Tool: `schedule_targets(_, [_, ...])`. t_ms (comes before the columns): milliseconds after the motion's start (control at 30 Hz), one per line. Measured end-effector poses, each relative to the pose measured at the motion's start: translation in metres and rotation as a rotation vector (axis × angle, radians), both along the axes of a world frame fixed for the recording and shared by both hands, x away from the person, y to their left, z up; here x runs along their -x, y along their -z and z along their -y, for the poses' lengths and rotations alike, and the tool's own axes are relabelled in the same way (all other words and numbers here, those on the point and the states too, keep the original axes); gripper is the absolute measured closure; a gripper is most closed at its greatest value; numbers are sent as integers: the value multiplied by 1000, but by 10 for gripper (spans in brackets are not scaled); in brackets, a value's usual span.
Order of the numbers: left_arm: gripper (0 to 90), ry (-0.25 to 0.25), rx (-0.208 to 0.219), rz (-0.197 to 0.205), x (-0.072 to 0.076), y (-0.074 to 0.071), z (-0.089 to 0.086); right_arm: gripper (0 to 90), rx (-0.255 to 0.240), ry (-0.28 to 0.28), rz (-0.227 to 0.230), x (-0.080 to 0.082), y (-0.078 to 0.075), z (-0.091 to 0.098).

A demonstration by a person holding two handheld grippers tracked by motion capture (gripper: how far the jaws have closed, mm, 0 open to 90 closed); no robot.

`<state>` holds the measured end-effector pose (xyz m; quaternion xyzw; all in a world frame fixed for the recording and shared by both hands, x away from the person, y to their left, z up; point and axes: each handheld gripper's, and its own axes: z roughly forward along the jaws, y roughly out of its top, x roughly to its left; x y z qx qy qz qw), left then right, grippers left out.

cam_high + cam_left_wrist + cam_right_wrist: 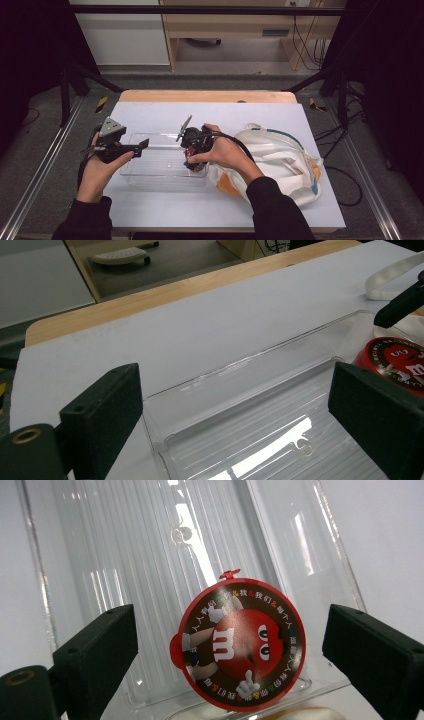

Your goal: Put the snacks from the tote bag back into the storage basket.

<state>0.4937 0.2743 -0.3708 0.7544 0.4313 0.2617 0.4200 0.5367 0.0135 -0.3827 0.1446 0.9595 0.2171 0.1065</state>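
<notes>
Two grippers are working over the near half of the table, one at each end of a clear plastic tray. Left gripper is hovering at the tray's left end with its fingers spread wide and gripping nothing, probably ready to steady the tray. Right gripper is pointing down over the tray's right end, its fingers likewise gaping and empty, straddling a round red M&M's candy tin that is lying inside the tray. Just beyond, toward the table's right edge, a white tote bag is slumping open, perhaps the tin's source.
</notes>
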Motion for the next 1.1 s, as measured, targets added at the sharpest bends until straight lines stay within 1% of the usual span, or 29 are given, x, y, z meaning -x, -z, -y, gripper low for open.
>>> schedule_targets(33, [73,-1,1,0,0,0,0,83,-5,5,-5,1,-2,1])
schedule_targets(100, [73,-3,2,-1,0,0,-1,84,-24,3,5,3,-6,2])
schedule_targets(200, [73,-5,3,0,0,0,-2,82,-34,5,10,7,-11,5])
schedule_targets(267, [73,-5,2,0,-1,0,-2,81,-49,7,16,9,-15,7])
schedule_targets(367, [73,-4,-4,-4,-1,0,-3,81,-86,16,26,11,-21,10])
schedule_targets(467, [73,-5,-3,-5,-1,1,-3,79,-111,35,38,13,-27,14])
schedule_targets(567, [73,-7,-5,-6,-2,2,-3,80,-134,38,47,16,-33,18])
schedule_targets(633, [73,-7,-6,-6,-2,2,-3,80,-151,43,60,18,-37,21])
schedule_targets(733, [73,-8,-6,-5,-2,1,-3,80,-190,61,70,21,-42,27])
schedule_targets(800, [73,-7,-7,-5,-2,1,-3,84,-204,68,80,23,-45,31])
schedule_targets(867, [73,-10,-5,-4,-2,2,-2,87,-216,82,79,24,-48,35])
schedule_targets(933, [69,-11,-6,-5,-2,2,-2,83,-235,109,78,25,-50,39])
schedule_targets(1000, [66,-15,-5,-5,-3,2,-2,83,-248,138,92,26,-53,43])
schedule_targets(1033, [65,-16,-6,-6,-3,2,-2,84,-261,152,106,28,-54,47])
schedule_targets(1100, [63,-18,-8,-9,-3,3,-3,83,-282,163,107,30,-56,52])
